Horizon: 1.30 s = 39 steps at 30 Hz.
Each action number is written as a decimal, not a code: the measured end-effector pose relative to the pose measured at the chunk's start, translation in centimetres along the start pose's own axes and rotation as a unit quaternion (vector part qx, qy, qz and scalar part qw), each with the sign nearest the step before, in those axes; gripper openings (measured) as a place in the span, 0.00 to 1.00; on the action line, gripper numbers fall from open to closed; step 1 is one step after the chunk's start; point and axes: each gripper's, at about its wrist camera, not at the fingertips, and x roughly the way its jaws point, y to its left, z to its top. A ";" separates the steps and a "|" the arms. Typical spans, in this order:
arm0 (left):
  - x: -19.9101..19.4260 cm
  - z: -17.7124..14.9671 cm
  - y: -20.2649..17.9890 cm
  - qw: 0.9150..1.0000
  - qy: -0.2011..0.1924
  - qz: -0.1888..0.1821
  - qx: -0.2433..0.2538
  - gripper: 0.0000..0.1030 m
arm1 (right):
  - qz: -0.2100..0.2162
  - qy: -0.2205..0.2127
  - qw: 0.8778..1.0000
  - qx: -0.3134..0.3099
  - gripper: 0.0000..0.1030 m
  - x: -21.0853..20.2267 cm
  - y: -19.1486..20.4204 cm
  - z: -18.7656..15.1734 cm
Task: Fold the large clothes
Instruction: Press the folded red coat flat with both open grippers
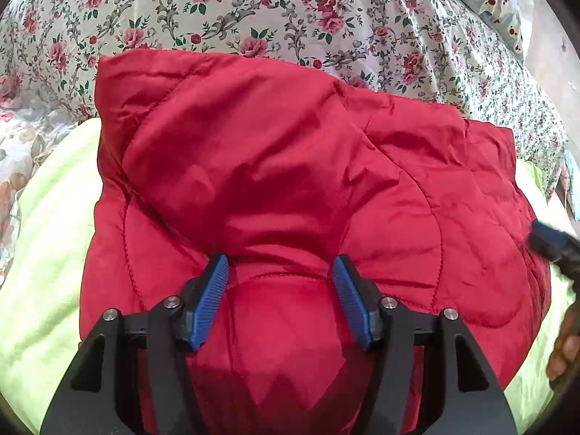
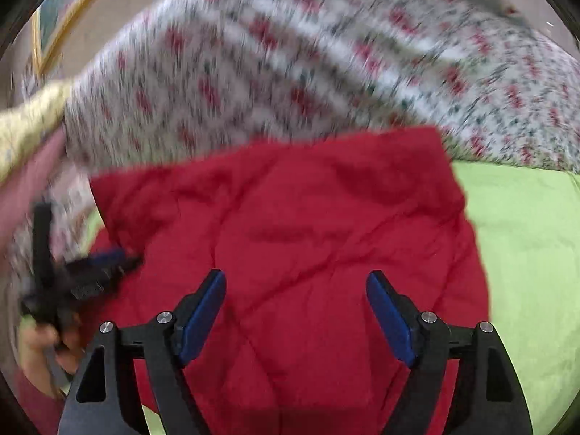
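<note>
A red quilted jacket (image 1: 290, 181) lies folded into a thick bundle on a lime-green cloth (image 1: 47, 253). My left gripper (image 1: 281, 264) is open right above the jacket's near part, with a puffed fold of red fabric between its blue pads (image 1: 210, 301); the jaws stand apart. My right gripper (image 2: 295, 279) is open above the same jacket (image 2: 290, 217), holding nothing; its view is blurred. Its tip shows at the left wrist view's right edge (image 1: 551, 243). The left gripper shows at the right wrist view's left edge (image 2: 90, 272).
A floral bedsheet (image 1: 253, 11) covers the bed behind the jacket and shows blurred in the right wrist view (image 2: 290, 72). The green cloth (image 2: 525, 235) spreads right of the jacket. A patterned pillow (image 1: 496, 3) lies at the far right. A framed picture (image 2: 61, 11) hangs far left.
</note>
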 end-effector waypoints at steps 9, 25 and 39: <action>-4.7 1.0 -0.7 1.000 0.004 -0.017 0.003 0.59 | -0.035 0.051 0.996 0.062 0.81 5.9 -3.7 0.0; -1.3 -1.6 1.5 0.999 0.019 -0.010 -0.031 0.67 | -0.058 0.039 0.993 0.098 0.81 6.1 -4.0 -1.2; -1.9 -1.4 1.7 0.999 0.005 -0.015 -0.034 0.69 | -0.015 0.012 0.993 0.117 0.83 -2.1 -3.7 -4.5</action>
